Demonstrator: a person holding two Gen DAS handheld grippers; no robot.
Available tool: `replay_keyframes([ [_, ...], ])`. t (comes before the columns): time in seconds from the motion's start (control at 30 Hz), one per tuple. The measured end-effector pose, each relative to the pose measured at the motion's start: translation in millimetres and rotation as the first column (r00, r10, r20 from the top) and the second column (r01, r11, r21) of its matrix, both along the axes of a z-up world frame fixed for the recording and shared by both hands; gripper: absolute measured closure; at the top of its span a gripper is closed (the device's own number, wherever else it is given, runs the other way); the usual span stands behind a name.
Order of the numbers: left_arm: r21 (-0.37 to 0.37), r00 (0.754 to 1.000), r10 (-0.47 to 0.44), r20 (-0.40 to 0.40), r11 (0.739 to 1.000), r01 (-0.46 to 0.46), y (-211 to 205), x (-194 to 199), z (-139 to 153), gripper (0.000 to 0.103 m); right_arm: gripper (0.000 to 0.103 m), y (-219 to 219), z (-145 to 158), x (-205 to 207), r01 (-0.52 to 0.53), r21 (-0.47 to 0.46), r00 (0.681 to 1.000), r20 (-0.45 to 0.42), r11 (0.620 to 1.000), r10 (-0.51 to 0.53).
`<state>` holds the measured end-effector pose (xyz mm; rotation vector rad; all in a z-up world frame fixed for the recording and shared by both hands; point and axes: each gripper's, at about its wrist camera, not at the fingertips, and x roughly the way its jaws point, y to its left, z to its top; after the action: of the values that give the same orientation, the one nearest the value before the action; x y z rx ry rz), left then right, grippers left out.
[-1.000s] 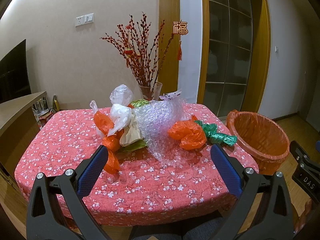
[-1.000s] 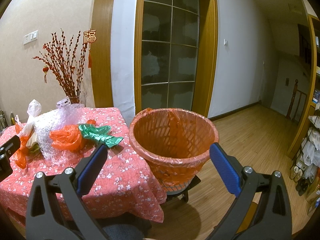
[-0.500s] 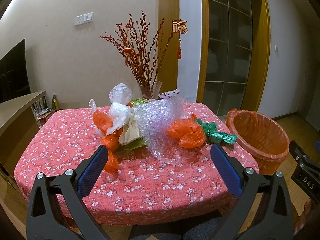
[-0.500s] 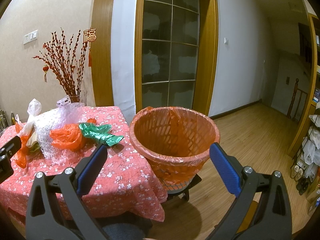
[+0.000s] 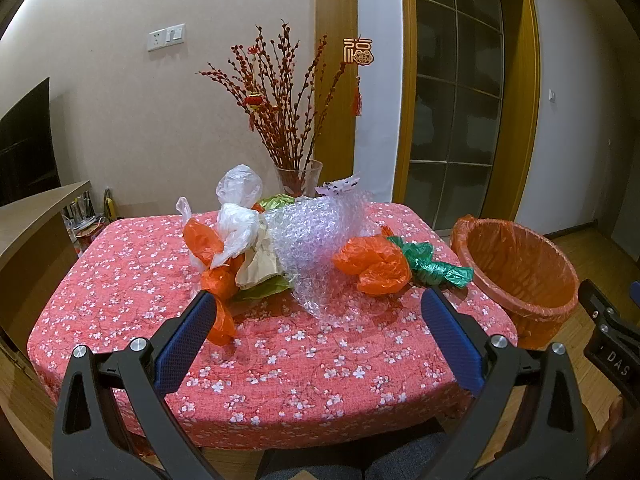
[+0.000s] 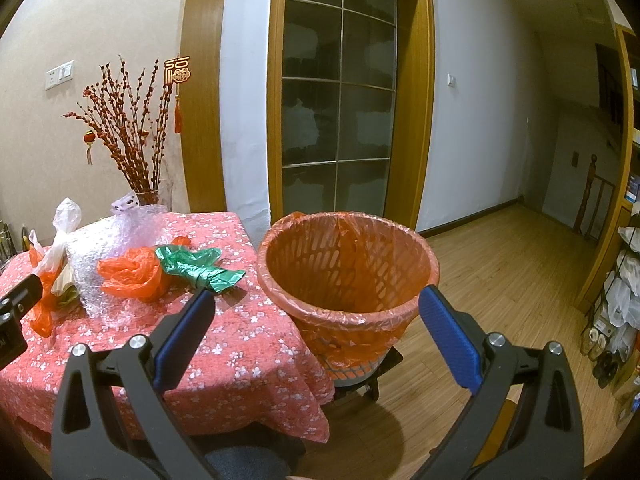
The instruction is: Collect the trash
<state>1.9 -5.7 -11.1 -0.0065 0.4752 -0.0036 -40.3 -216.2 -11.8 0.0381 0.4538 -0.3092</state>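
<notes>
Plastic scraps heaped on our red floral tabletop [image 5: 120, 264], orange-lined bin [image 6: 344, 272] waiting at its right edge.

We hold our left gripper [image 5: 316, 324] spread wide and empty, near the tabletop's front, facing the pile: bubble wrap [image 5: 316, 240] in the middle, a clear bag [image 5: 238, 208] and orange bag [image 5: 200, 240] to its left, a crumpled orange bag [image 5: 372, 260] touching a green bag [image 5: 432, 264] to its right. Our right gripper [image 6: 316, 320] is likewise spread and empty, pointed at the bin. A vase of red branches [image 5: 280, 120] stands at the far edge.
</notes>
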Motion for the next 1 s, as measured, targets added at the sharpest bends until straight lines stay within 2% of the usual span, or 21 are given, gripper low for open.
replay_keyframes([
  [0.53,0.001,1.000,0.017,-0.026,1.000,-0.017,8,8,-3,0.002,0.004,-4,-5,10,-0.008,0.032,0.999,-0.031,0.999,0.009],
  [0.73,0.000,0.995,0.087,-0.037,0.996,-0.087,33,18,-8,0.002,0.004,-3,-14,25,-0.046,0.069,0.997,-0.061,0.997,0.050],
  [1.0,-0.015,0.974,0.213,-0.078,0.977,-0.215,85,39,-16,0.002,0.004,1,-28,65,-0.106,0.137,0.986,-0.115,0.985,0.123],
])
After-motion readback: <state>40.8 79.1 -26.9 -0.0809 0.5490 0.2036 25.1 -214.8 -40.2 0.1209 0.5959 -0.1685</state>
